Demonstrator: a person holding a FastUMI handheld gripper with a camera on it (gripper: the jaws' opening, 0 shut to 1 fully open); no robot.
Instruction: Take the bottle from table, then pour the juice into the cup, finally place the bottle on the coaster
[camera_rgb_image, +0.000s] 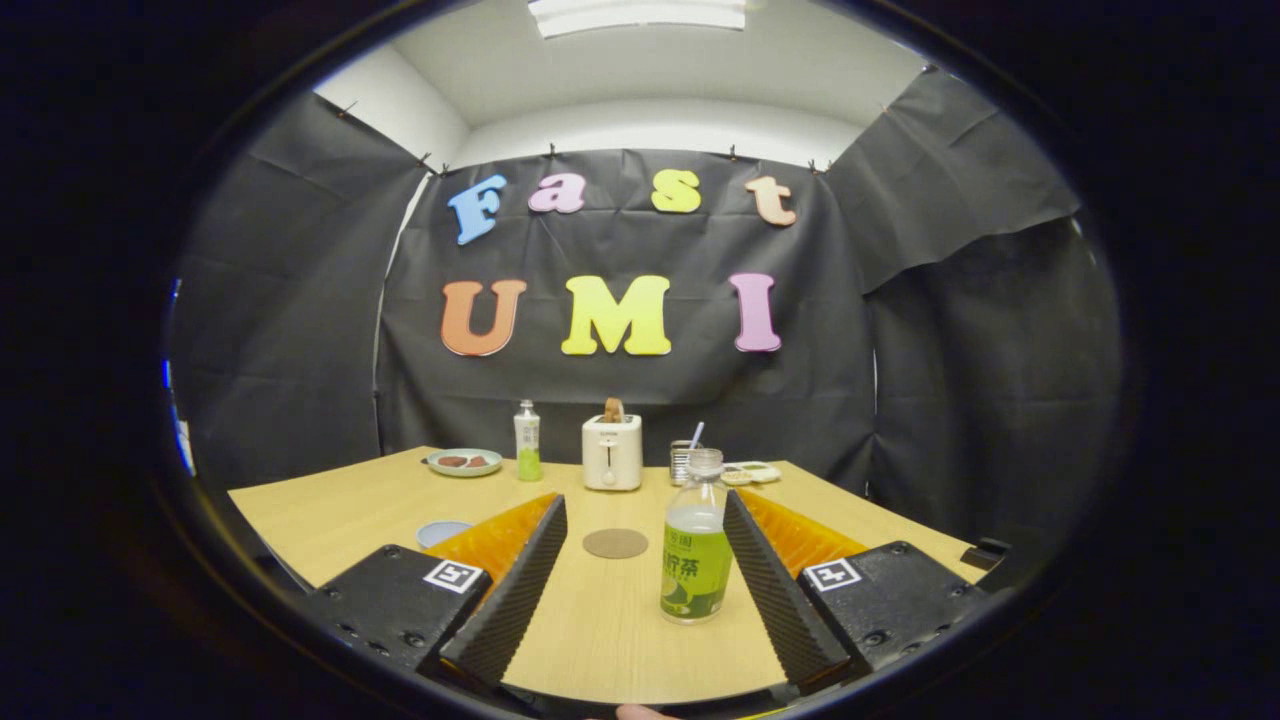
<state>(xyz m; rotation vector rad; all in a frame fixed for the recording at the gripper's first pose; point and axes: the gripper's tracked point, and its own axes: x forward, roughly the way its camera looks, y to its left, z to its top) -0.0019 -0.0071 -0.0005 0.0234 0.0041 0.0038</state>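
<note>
A clear bottle with a green label and pale green juice stands upright on the wooden table. It is between the fingers of my gripper, close against the right finger and well apart from the left finger. The gripper is open and holds nothing. A round brown coaster lies flat just left of the bottle, between the fingers and a little farther ahead. A pale blue cup peeks out beside the left finger, partly hidden by it.
Along the table's far edge stand a plate with brown food, a second small bottle, a white toaster with bread in it, a metal cup with a straw, and small dishes. Black cloth walls close in behind.
</note>
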